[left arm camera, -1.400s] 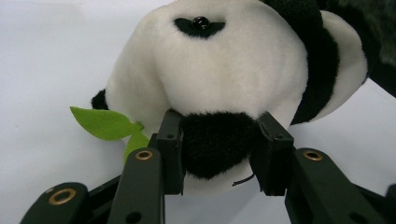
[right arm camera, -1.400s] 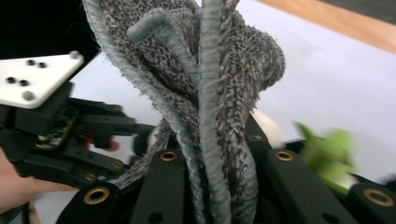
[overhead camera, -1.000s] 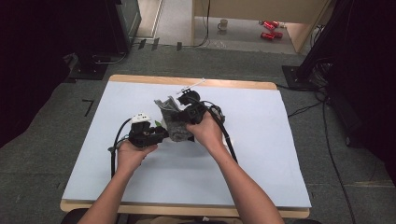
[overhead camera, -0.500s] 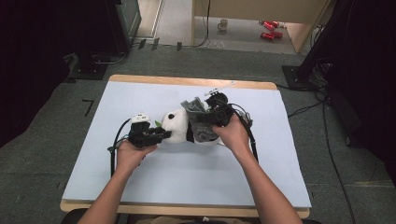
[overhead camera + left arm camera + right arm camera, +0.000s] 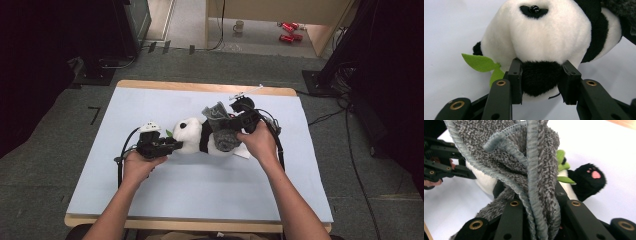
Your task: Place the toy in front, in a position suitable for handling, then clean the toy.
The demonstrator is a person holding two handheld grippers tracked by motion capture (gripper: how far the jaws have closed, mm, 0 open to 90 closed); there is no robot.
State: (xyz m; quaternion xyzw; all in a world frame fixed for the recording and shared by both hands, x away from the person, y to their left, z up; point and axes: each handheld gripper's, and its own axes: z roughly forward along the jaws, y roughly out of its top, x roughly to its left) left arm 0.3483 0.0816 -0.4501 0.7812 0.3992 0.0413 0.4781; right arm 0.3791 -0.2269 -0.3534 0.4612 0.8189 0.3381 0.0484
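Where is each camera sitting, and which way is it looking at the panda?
High view: above the person's side, looking forward and down on the table; both forearms, left gripper and right gripper show.
Left gripper view: on the left gripper, looking along its jaws, shut on the toy panda's black ear.
Right gripper view: on the right gripper, looking along jaws shut on a grey cloth; the other hand's gripper shows farther off.
Shared: every view shows the panda.
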